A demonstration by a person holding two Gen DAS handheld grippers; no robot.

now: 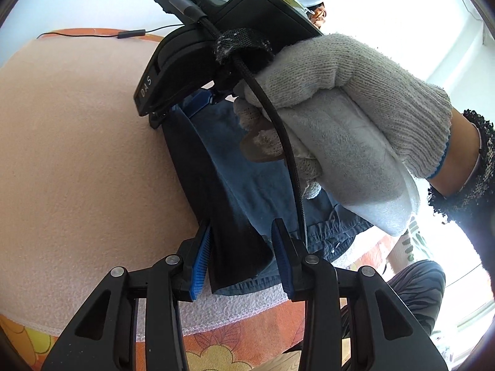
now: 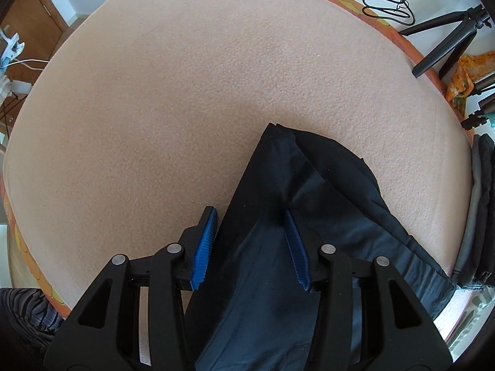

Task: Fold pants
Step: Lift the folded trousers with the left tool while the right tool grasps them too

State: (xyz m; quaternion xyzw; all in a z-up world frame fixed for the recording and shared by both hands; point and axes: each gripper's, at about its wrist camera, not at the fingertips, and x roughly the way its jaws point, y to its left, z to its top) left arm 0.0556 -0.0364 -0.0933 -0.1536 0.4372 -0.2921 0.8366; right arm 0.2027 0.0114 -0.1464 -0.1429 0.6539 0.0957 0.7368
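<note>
Dark navy pants (image 2: 278, 216) lie on a pink fleece blanket (image 2: 185, 92), partly folded, with one leg end pointing away. My right gripper (image 2: 252, 241) is open, its blue pads astride the pants' near edge. In the left wrist view the pants (image 1: 235, 191) show a dark outer layer and a bluer inner side with a stitched hem. My left gripper (image 1: 243, 256) is open, its blue pads on either side of the dark fold. The right gripper's body (image 1: 216, 55), held by a gloved hand (image 1: 355, 99), hovers over the far end of the pants.
An orange patterned cover (image 1: 232, 340) lies under the blanket. Dark folded clothes (image 2: 479, 210) are stacked at the blanket's right edge. Tripod legs (image 2: 448, 40) and a cable (image 2: 389, 3) lie beyond the far right edge. A wooden cabinet (image 2: 31, 21) stands at far left.
</note>
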